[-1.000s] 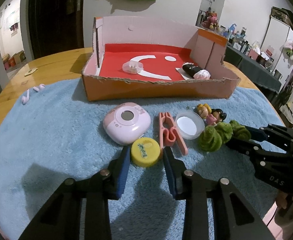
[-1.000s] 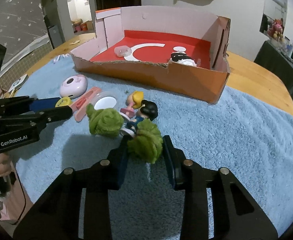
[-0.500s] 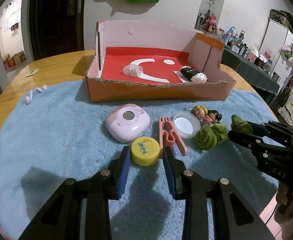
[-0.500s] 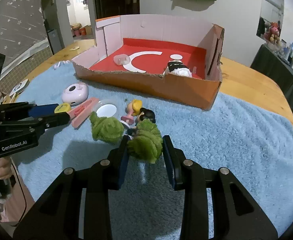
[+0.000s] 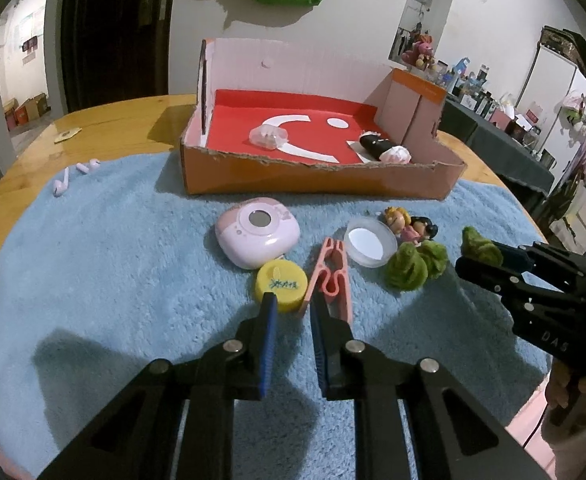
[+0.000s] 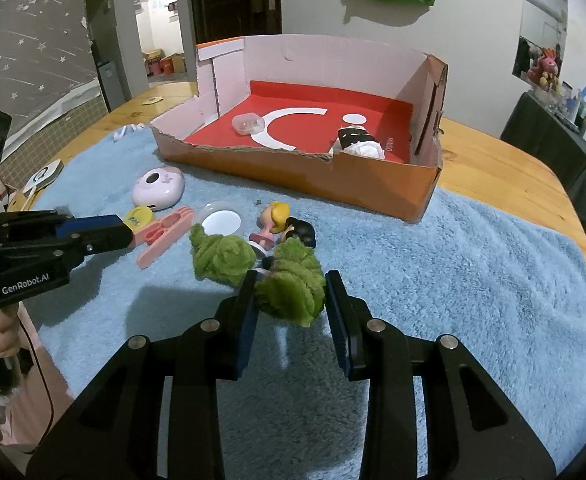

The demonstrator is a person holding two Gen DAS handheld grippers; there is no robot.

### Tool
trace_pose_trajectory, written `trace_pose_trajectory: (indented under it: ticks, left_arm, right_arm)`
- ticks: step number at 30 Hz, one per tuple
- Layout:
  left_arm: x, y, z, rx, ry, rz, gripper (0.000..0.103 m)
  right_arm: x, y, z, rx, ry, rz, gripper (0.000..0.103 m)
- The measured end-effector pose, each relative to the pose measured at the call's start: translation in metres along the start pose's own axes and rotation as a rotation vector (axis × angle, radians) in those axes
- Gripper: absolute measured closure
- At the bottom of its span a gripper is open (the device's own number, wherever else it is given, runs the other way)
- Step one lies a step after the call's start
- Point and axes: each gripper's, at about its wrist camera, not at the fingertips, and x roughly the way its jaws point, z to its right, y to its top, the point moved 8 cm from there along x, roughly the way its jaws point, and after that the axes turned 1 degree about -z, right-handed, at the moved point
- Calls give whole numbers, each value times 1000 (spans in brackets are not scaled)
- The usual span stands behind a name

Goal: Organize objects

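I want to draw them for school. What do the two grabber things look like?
Each hand-held gripper is black plastic with two long fingers, blue ridged pads on the insides and silver round bolts. The left hand-held gripper has white letters "GenRobot.AI" on its side. The right hand-held gripper shows "DAS". A thin dark cable hangs beside a pink garment.

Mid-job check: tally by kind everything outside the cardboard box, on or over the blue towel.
Green plush pieces: 2, one in the right gripper
Doll figurines: 2
Pink earbuds: 2
Pink round-cornered case: 1
Yellow cap: 1
Pink clothespin: 1
Clear lid: 1
Total: 10
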Motion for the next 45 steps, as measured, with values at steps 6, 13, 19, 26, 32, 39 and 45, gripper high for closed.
trace_pose_trajectory:
  ticks: [6,13,19,26,32,39,45]
  left_arm:
    - [-1,-5,0,5,-4,2,86]
    - [-1,-9,2,21,-19,9,88]
    - [1,-9,1,25,-16,6,88]
    - [3,-9,-4,21,-18,-14,85]
    - [-1,-11,-10,11,-64,-35,63]
    - [4,-9,-11,46,-61,-28,53]
    - [5,-10,15,53,-176,-39,53]
  right_arm:
    - [0,-1,0,4,-4,0,72]
    - [0,-7,1,7,-5,-6,72]
    - [0,-10,2,15,-1,-9,72]
    - [3,-12,3,24,10,-22,72]
    - [7,-16,6,51,40,-51,69]
    - [10,-22,10,51,41,-57,46]
    - [8,-22,12,77,55,-56,46]
